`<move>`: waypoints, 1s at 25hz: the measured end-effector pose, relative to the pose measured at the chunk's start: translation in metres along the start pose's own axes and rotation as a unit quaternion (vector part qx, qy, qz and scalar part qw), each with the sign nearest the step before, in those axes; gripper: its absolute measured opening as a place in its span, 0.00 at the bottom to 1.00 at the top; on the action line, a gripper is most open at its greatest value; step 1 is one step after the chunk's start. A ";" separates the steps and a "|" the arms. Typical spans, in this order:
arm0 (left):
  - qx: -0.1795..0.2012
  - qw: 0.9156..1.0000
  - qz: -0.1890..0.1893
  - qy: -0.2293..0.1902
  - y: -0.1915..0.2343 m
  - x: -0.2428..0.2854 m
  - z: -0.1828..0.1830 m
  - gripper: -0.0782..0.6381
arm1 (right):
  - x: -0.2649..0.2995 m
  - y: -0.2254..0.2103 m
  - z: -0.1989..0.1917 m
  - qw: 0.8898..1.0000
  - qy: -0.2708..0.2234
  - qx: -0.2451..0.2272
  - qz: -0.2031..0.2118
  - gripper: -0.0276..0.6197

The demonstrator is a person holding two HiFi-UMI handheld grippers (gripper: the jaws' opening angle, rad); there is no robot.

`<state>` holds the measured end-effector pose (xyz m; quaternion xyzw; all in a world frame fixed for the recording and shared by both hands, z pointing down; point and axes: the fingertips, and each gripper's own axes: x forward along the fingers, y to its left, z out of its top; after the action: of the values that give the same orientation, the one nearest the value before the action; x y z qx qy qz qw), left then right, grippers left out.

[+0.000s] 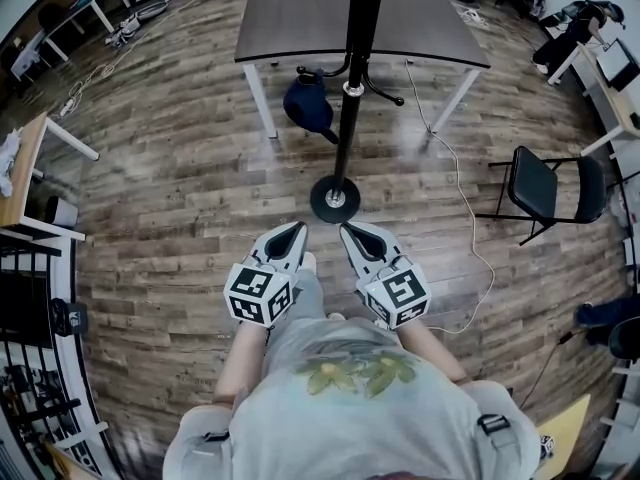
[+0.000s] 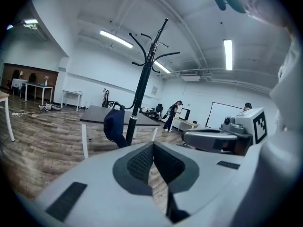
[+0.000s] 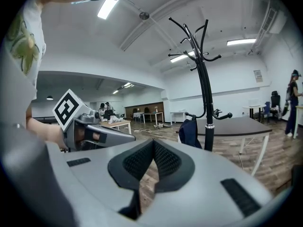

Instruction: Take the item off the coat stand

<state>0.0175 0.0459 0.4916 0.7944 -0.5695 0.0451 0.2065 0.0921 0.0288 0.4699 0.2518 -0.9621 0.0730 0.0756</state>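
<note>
I see one table (image 1: 300,23), one coat stand (image 1: 347,118) before it, and one dark blue bag (image 1: 308,106) hanging on a low hook. My two claws, left gripper (image 1: 297,230) and right gripper (image 1: 345,230), are both clenched empty, well apart from the bag.

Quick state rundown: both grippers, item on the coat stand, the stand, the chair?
left gripper: fingers shut, empty
right gripper: fingers shut, empty
dark blue item: hanging on a low hook, untouched
coat stand: upright
folding chair: unfolded, nobody on it
</note>
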 end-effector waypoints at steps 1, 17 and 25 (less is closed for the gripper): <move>0.001 1.000 -0.002 0.000 0.005 0.004 0.003 0.13 | 0.005 -0.002 0.001 1.000 0.000 0.000 -0.001 0.05; 0.003 1.000 -0.021 0.005 0.062 0.056 0.041 0.13 | 0.070 -0.044 0.022 1.000 0.005 0.003 -0.020 0.05; 0.006 1.000 -0.025 0.001 0.090 0.071 0.058 0.13 | 0.092 -0.060 0.035 0.999 -0.008 -0.001 -0.035 0.05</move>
<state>-0.0502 -0.0625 0.4855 0.8096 -0.5491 0.0440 0.2028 0.0387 -0.0732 0.4586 0.2854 -0.9534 0.0671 0.0707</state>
